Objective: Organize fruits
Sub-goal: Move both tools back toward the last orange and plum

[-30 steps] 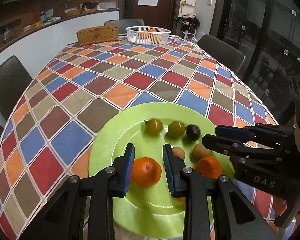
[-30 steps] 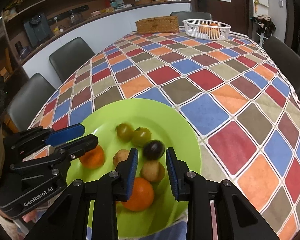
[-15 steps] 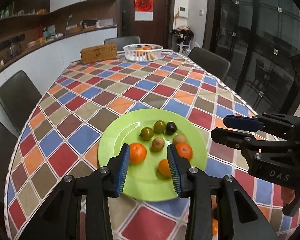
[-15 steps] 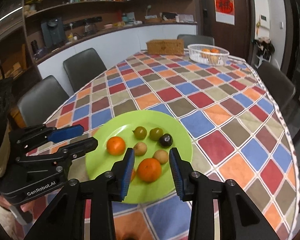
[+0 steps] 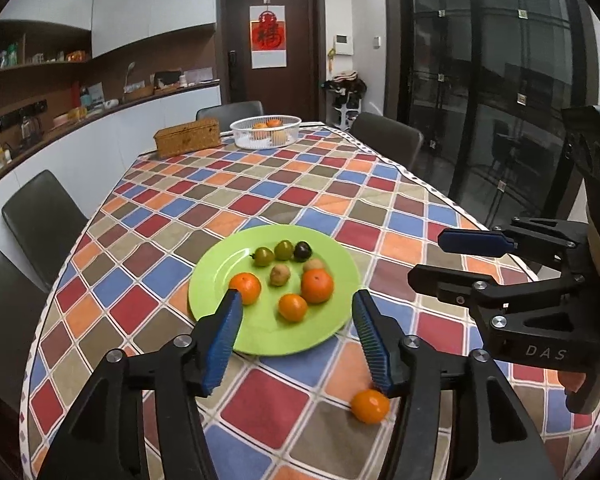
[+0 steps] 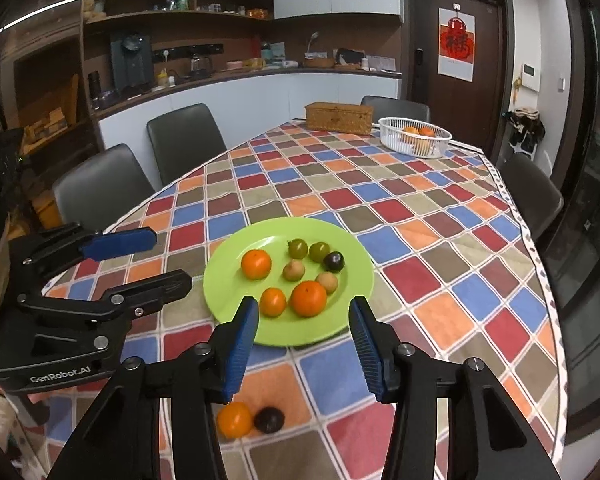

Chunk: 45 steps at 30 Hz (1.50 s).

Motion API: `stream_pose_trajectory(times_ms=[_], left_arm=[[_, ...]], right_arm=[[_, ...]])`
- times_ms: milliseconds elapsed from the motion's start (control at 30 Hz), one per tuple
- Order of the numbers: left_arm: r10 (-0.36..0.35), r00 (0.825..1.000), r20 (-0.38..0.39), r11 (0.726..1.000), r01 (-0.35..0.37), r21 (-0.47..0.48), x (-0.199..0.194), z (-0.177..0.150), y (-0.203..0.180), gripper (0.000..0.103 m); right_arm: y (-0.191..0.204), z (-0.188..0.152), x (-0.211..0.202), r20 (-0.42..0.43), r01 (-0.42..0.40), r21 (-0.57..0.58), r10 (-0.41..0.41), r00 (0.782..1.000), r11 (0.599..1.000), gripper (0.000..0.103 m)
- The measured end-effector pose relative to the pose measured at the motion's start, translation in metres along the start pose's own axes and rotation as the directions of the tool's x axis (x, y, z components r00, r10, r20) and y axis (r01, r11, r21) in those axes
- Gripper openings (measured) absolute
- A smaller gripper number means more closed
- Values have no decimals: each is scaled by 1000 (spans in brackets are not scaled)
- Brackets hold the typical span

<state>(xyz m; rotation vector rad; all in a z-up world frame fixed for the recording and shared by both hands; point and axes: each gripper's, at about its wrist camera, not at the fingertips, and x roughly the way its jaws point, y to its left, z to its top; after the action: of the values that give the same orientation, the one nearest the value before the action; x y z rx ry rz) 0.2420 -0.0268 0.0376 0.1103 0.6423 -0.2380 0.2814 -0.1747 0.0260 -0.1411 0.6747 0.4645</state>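
Note:
A green plate (image 5: 220,264) (image 6: 340,320) on the checked tablecloth holds three oranges (image 5: 317,286) (image 6: 309,298), two green fruits (image 5: 263,257), a dark plum (image 5: 302,251) (image 6: 334,261) and two brownish fruits (image 6: 293,270). Nearer the table's front edge lie a loose orange (image 5: 370,406) (image 6: 235,420) and a second dark plum (image 6: 269,420). My left gripper (image 5: 296,296) (image 6: 172,258) hovers above and short of the plate, jaws opening, with nothing between them. The right gripper (image 6: 303,304) (image 5: 426,258) hangs beside it, jaws likewise opening and empty.
At the table's far end stand a white basket (image 5: 265,131) (image 6: 415,136) with oranges and a wicker box (image 5: 188,142) (image 6: 338,117). Dark chairs (image 6: 100,188) line both long sides. A counter with appliances runs along the left wall.
Both grippers have drawn back and up from the plate, and their jaws have spread wider. The loose orange and plum near the front edge have come into view.

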Motion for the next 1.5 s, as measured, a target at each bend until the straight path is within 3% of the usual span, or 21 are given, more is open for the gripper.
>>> stream_pose_trajectory(times_ms=[333, 967, 1200, 1500], left_arm=[[-35, 999, -15, 998, 35, 61, -10, -25, -33, 63], [-118, 978, -173, 987, 134, 85, 39, -78, -58, 62], [-130, 964, -234, 987, 149, 67, 60, -90, -56, 54], [-147, 956, -254, 985, 165, 51, 72, -92, -54, 44]], right_arm=[[0, -33, -22, -27, 1, -12, -1, 1000, 1000, 48], [-14, -94, -3, -167, 15, 51, -6, 986, 999, 48], [-17, -105, 8, -206, 10, 73, 5, 978, 997, 48], [-16, -111, 20, -235, 0, 85, 20, 972, 996, 48]])
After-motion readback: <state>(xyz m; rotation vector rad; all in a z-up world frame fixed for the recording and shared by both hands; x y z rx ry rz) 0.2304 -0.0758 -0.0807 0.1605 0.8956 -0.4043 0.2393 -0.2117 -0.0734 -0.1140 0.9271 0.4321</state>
